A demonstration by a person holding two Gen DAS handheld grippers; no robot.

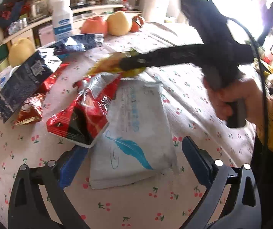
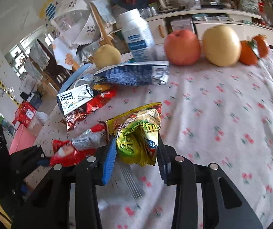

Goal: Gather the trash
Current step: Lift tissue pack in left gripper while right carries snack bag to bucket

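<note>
My right gripper (image 2: pixel 136 152) is shut on a yellow-green snack wrapper (image 2: pixel 138 133) and holds it just above the table; it shows blurred in the left wrist view (image 1: pixel 113 64). My left gripper (image 1: pixel 134 164) is open, its blue pads either side of a white tissue pack with a blue feather (image 1: pixel 134 133). A red foil wrapper (image 1: pixel 86 112) lies partly on the pack. A dark blue carton (image 1: pixel 21 82), a blue-white bag (image 2: pixel 136 74) and small red wrappers (image 2: pixel 98 101) lie further left.
An apple (image 2: pixel 182 46), two pears (image 2: pixel 221 44) (image 2: pixel 107 56), an orange (image 2: pixel 251 49) and a white bottle (image 2: pixel 136 34) stand at the table's far edge. The cherry-print tablecloth (image 2: pixel 222 114) covers the table. Shelves and cabinets stand behind. A pink bin (image 2: pixel 21 141) is on the floor left.
</note>
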